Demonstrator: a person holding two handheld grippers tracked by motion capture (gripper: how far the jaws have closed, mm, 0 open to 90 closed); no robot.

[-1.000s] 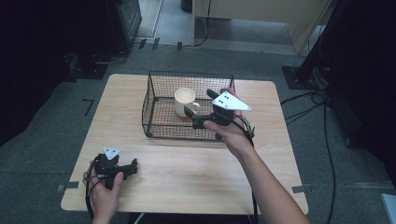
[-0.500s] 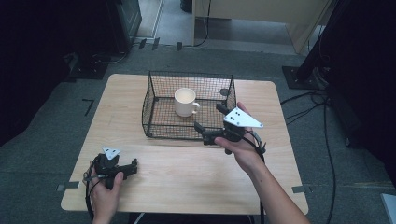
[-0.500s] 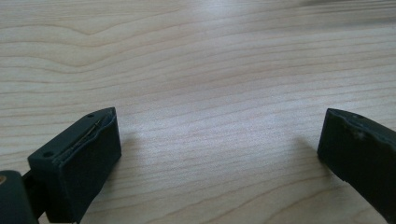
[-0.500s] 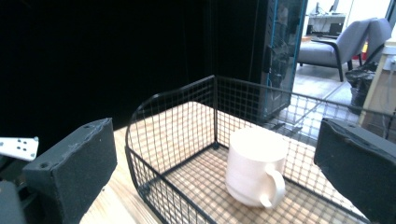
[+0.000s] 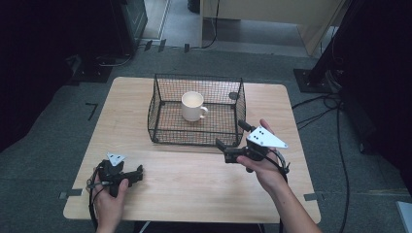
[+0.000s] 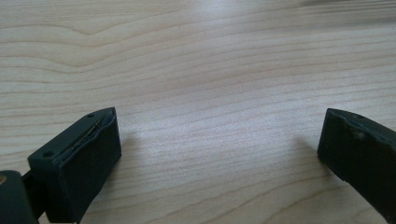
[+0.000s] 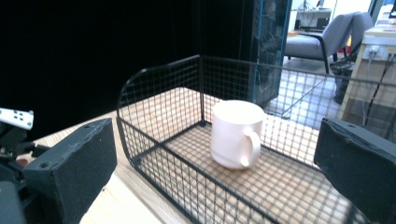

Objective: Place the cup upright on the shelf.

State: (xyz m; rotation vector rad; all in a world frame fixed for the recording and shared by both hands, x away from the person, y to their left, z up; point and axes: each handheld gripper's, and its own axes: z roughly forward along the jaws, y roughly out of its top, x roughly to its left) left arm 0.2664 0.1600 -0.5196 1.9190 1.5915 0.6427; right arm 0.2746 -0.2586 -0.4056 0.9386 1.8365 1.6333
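Note:
A white mug [image 5: 193, 106] stands upright in a black wire basket [image 5: 160, 104] at the back middle of the wooden table [image 5: 194, 187]. My right gripper [image 5: 231, 135] hovers just outside the basket's front right corner, open and holding nothing. In the right gripper view, the mug [image 7: 236, 133] sits inside the basket [image 7: 159, 93] beyond the wide-apart jaws, handle turned toward the camera. My left gripper [image 5: 139, 174] rests near the table's front left, open. In the left gripper view, its fingers [image 6: 79, 158] stand far apart over bare wood.
Dark floor surrounds the table, with cables and a stand base [image 5: 316, 80] at the right and dark equipment [image 5: 121, 24] behind at the left. In the right gripper view, the left gripper's grey plate [image 7: 16, 119] shows at the left edge.
My right gripper has drawn back out of the basket, toward the person and lower, ending at the basket's front right corner. The mug stays in the basket. The left hand has not moved.

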